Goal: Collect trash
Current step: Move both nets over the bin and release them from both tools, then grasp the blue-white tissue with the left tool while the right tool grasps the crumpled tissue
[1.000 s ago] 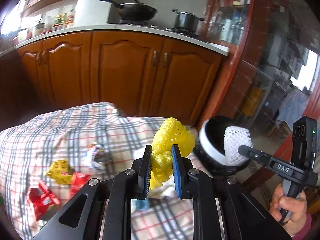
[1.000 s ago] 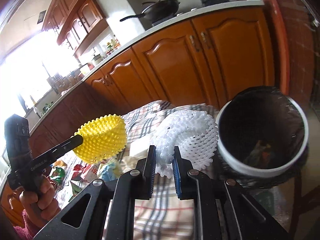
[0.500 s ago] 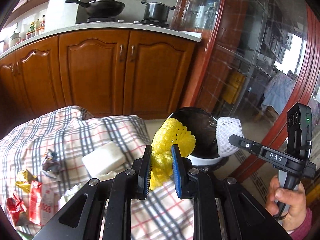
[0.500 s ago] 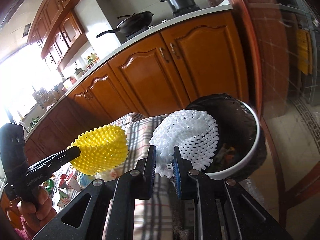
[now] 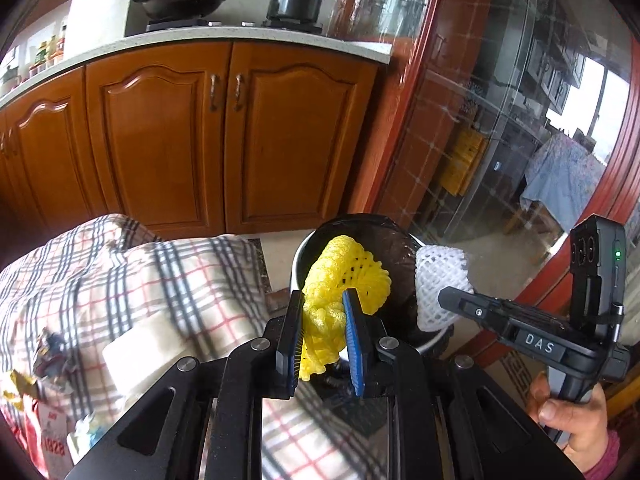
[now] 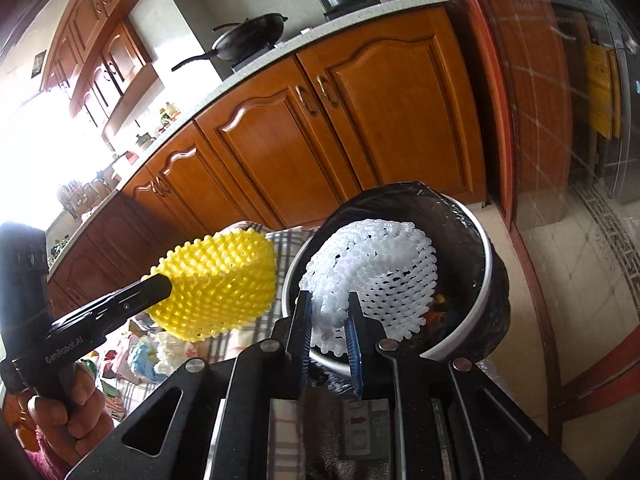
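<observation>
Left wrist: left gripper (image 5: pixel 322 336) fingers pinch the yellow foam net (image 5: pixel 340 280) at the near rim of the bin (image 5: pixel 400 240); an early release could drop it outside. Right wrist: right gripper (image 6: pixel 330 326) fingers clamp the white foam net (image 6: pixel 372 268) over the bin (image 6: pixel 486 264); light foam may cling.

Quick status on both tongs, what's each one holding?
Left tongs: closed on yellow foam net.
Right tongs: closed on white foam net.

Both wrist views look close down their jaws; sharing the bin (image 5: pixel 400 240).
</observation>
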The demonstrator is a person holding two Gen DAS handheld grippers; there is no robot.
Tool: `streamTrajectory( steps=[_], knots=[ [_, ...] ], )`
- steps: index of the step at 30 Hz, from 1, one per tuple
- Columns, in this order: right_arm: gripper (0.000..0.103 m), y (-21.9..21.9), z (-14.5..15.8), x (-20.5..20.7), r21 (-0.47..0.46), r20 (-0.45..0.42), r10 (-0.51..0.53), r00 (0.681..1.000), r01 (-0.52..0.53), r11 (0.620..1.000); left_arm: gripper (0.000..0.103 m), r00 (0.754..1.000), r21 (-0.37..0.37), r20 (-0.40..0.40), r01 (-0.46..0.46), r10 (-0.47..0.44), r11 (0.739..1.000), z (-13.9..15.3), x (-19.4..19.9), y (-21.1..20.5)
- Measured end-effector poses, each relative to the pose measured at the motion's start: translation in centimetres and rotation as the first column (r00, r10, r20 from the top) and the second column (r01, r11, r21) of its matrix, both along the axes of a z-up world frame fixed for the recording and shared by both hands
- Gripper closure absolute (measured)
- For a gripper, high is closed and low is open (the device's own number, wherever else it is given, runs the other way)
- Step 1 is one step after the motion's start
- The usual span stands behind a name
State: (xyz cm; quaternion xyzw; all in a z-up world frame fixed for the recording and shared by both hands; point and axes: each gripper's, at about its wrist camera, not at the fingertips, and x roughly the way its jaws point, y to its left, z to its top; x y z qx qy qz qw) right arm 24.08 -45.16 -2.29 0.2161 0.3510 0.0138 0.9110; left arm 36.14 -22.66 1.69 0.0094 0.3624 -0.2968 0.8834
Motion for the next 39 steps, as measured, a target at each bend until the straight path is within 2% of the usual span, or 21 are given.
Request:
streamTrajectory(
  steps=[6, 11, 13, 14, 16, 17, 19, 20, 21, 27, 34, 36, 39],
  knots=[
    [0.086, -1.3, -0.8, 1.2, -0.022, -0.040, 0.002, 0.999, -0.003, 1.000, 0.084, 0.999, 0.024, -0.036, 0.012, -0.011, 1.000, -1.1, 3.0, -3.7],
    [0.083, -1.6, -1.4, 2.5, -0.044, -0.070, 0.019, 0.997, -0.022, 0.999, 0.081, 0.995, 0.026, -0.095, 0.026, -0.023, 0.999, -2.2, 5.0, -5.5],
    [0.082, -1.7, -1.7, 2.9, -0.045, -0.081, 0.024, 0.996, -0.028, 0.999, 0.074, 0.992, 0.019, -0.120, 0.028, -0.026, 0.999, -2.7, 5.7, -5.7],
    [0.076, -1.9, -1.9, 3.1, -0.044, -0.088, 0.026, 0.996, -0.030, 0.999, 0.071, 0.991, 0.019, -0.129, 0.027, -0.025, 0.999, -2.8, 6.0, -5.7],
    [0.064, -2.0, -2.2, 3.3, -0.039, -0.097, 0.028, 0.995, -0.031, 0.999, 0.055, 0.990, 0.015, -0.139, 0.021, -0.019, 1.000, -3.1, 6.3, -5.7],
    [0.059, -2.0, -2.3, 3.3, -0.038, -0.101, 0.026, 0.995, -0.030, 0.999, 0.051, 0.990, 0.013, -0.142, 0.016, -0.014, 1.000, -3.2, 6.5, -5.6],
    [0.051, -2.2, -2.5, 3.2, -0.027, -0.104, 0.023, 0.994, -0.026, 0.999, 0.045, 0.989, 0.002, -0.148, 0.012, -0.011, 1.000, -3.2, 6.6, -5.4],
    [0.051, -2.4, -2.6, 3.2, -0.025, -0.107, 0.021, 0.994, -0.024, 0.999, 0.043, 0.988, -0.009, -0.153, 0.011, -0.012, 1.000, -3.2, 6.7, -5.2],
    [0.051, -2.5, -2.6, 3.1, -0.024, -0.108, 0.018, 0.994, -0.020, 0.999, 0.040, 0.988, -0.019, -0.156, 0.009, -0.012, 1.000, -3.3, 6.7, -5.0],
    [0.051, -2.6, -2.0, 2.2, -0.023, -0.093, -0.001, 0.996, -0.001, 1.000, 0.040, 0.990, -0.049, -0.144, -0.012, 0.005, 0.999, -3.1, 5.8, -2.7],
    [0.050, -1.5, -0.8, 0.5, 0.000, -0.043, -0.006, 0.999, 0.006, 1.000, 0.040, 0.993, -0.065, -0.103, -0.067, 0.060, 0.996, -2.5, 1.8, 2.3],
    [0.047, -0.4, -0.3, -0.2, 0.004, -0.017, -0.001, 1.000, 0.001, 1.000, 0.040, 0.993, -0.067, -0.088, -0.090, 0.084, 0.994, -2.4, 0.4, 3.9],
    [0.036, 1.1, 0.2, -1.1, 0.007, 0.015, 0.007, 1.000, -0.007, 1.000, 0.040, 0.990, -0.074, -0.071, -0.127, 0.122, 0.989, -2.1, -1.6, 6.6]
  ],
)
